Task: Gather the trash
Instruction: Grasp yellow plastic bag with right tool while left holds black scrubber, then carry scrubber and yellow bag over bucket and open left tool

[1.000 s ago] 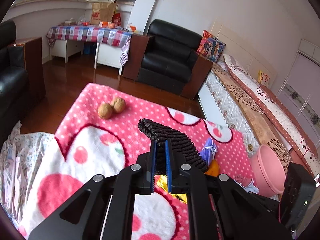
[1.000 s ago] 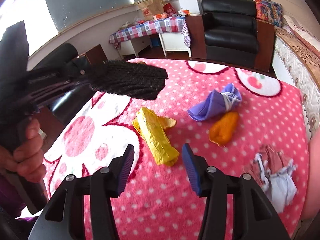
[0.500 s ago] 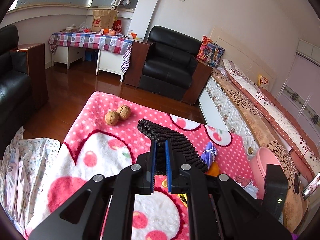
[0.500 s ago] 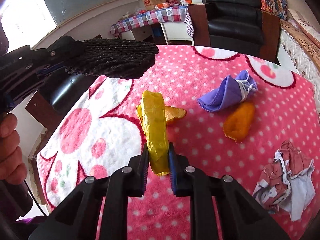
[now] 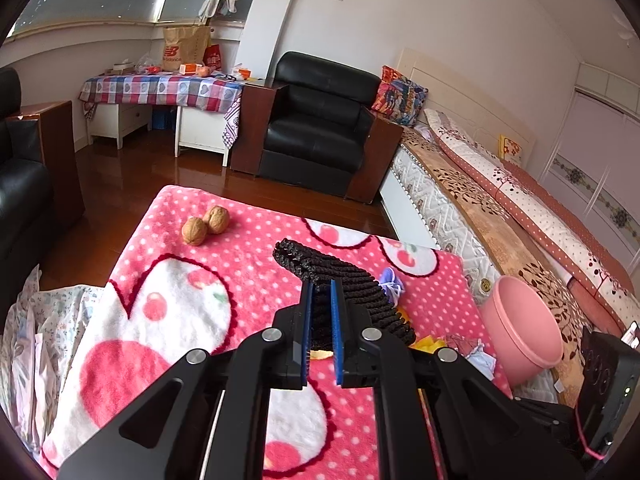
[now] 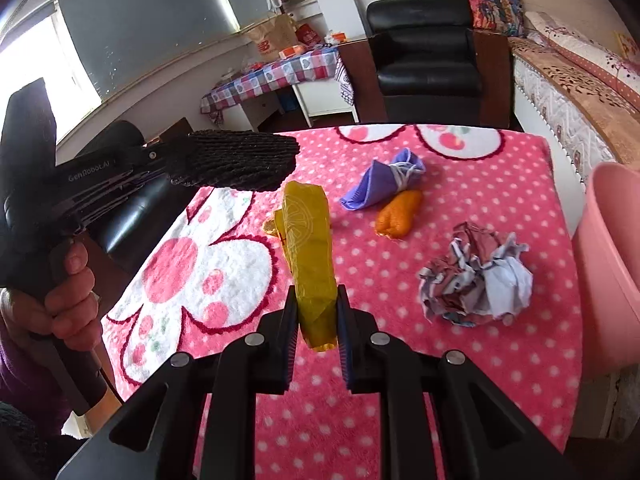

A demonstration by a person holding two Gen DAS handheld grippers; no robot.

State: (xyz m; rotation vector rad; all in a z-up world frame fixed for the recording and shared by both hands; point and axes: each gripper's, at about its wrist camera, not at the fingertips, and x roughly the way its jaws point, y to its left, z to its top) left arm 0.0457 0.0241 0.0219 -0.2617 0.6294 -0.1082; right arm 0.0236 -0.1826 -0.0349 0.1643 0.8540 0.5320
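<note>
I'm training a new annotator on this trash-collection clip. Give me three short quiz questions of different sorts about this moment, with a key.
1. True or false: the left gripper is shut on the black foam net sleeve.
2. What does the right gripper grip? A) purple cloth B) yellow wrapper C) crumpled paper
3. Fill in: the two ____ lie touching near the far corner of the pink blanket.

Key
1. True.
2. B: the yellow wrapper; the purple cloth and the crumpled paper lie on the blanket.
3. walnuts.
</note>
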